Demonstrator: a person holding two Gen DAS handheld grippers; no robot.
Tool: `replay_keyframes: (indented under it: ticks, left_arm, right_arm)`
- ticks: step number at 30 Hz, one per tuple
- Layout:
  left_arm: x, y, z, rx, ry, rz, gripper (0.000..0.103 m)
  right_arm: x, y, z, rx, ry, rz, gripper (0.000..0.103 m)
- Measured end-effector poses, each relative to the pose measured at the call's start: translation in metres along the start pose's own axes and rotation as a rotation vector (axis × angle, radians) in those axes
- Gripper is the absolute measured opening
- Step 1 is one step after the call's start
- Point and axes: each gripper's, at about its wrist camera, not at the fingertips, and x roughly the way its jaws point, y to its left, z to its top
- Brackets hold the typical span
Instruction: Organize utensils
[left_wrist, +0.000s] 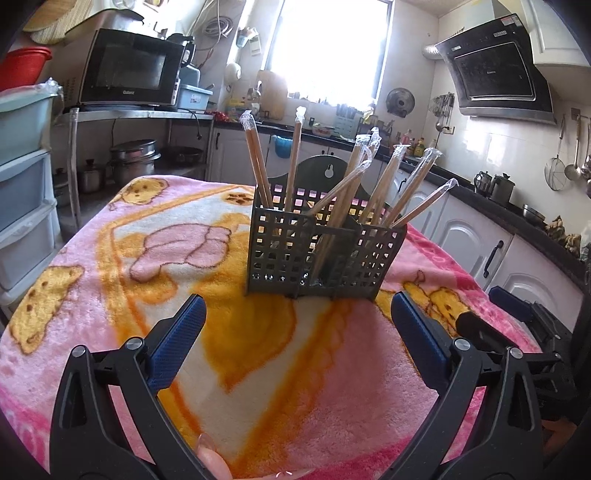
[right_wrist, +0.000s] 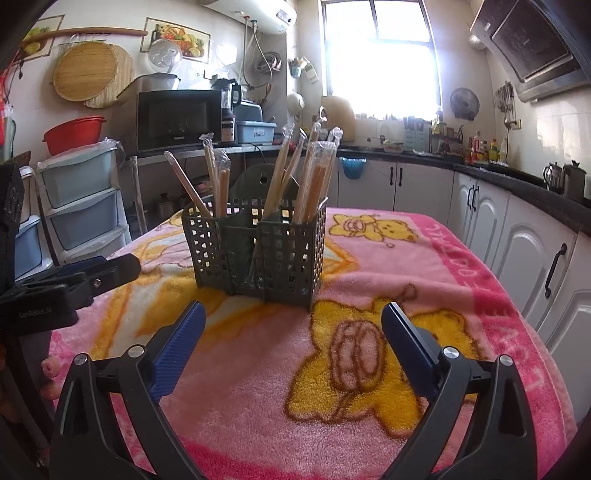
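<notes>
A dark grey plastic utensil caddy stands upright on a table covered by a fluffy pink blanket printed with yellow bears. The caddy's walls are a grid of small square holes, and inner dividers split it into compartments. A taller rounded back panel with a keyhole-shaped hanging slot rises behind it. The blanket's pink and orange show through the holes.

Several pairs of pale wooden chopsticks, each pair sealed in a clear plastic sleeve with a crimped top, stand in the compartments. They lean outward in different directions, fanning above the rim. In the right wrist view the same caddy sits near the middle of the table, with the wrapped chopsticks clustered more thickly on its right side.

The left gripper has its jaws spread wide, with blue ribbed pads and nothing between them; it hovers over the blanket just short of the caddy. The right gripper is likewise wide apart and holds nothing, pointing at the caddy from the other side. Each gripper shows at the edge of the other's view.

Behind the table are a black microwave, stacked plastic drawers, white cabinets under a dark counter, and a bright window.
</notes>
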Motion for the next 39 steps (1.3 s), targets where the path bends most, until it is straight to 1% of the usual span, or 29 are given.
replay_keyframes:
  ticks: [4,9,20,23,27,39]
  left_arm:
    - [-0.003,0.0,-0.004,0.0,-0.018,0.003,0.093]
    - [-0.01,0.0,-0.007,0.005,-0.064,0.018,0.093]
    - [-0.028,-0.004,-0.013,0.034,-0.185,0.036,0.093]
    - [-0.029,-0.006,-0.014,0.048,-0.192,0.051,0.093]
    - [-0.029,-0.003,-0.014,0.041,-0.194,0.058,0.093]
    - [-0.03,-0.003,-0.015,0.041,-0.198,0.058,0.093]
  right_arm:
    - [-0.008,0.002,-0.001,-0.01,-0.052,-0.005,0.096]
    - [-0.017,0.003,-0.001,-0.004,-0.105,-0.006,0.096]
    - [-0.033,0.0,-0.004,0.032,-0.197,-0.016,0.096]
    - [-0.038,0.002,-0.006,0.031,-0.219,-0.027,0.097]
    - [-0.041,0.005,-0.007,0.029,-0.231,-0.036,0.097]
    - [-0.04,0.003,-0.008,0.049,-0.225,-0.041,0.097]
